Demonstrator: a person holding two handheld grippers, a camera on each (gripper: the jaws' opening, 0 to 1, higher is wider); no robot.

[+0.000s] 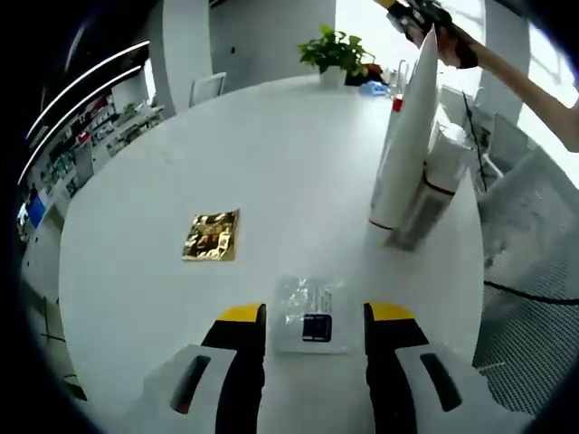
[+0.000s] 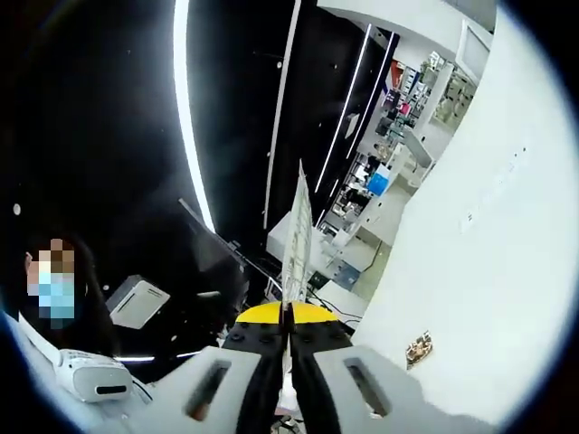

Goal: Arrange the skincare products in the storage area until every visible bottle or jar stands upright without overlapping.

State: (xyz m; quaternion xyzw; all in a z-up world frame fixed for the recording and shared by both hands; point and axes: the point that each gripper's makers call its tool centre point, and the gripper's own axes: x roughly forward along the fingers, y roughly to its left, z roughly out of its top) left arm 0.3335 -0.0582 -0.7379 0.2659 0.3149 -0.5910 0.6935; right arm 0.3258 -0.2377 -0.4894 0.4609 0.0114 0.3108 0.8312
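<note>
The tall white tube (image 1: 407, 136) stood cap-down near the right edge of the round white table (image 1: 271, 163), leaning against a second white tube with a red band (image 1: 441, 185) that touched its right side. Its flat crimped end pointed up, pinched by the right gripper (image 1: 432, 23) seen at the top of the left gripper view. In the right gripper view the right gripper's own jaws were pressed together on that thin crimped seam (image 2: 297, 235). Such a tube looked light and soft-walled, apt to sway or topple from its narrow cap; the stiff seam seemed the surest place to hold it, though a grip lower on the body would likely steady it better.

A clear sachet (image 1: 310, 315) lay flat near the table's near edge, between the spread jaws of the left gripper (image 1: 315, 334), which held nothing. A gold foil sachet (image 1: 213, 235) lay flat well to its left. Both looked thin, slippery and hard to lift from a flat top.

The table's middle was open, giving broad room. A potted plant (image 1: 336, 52) stood at the far edge.
</note>
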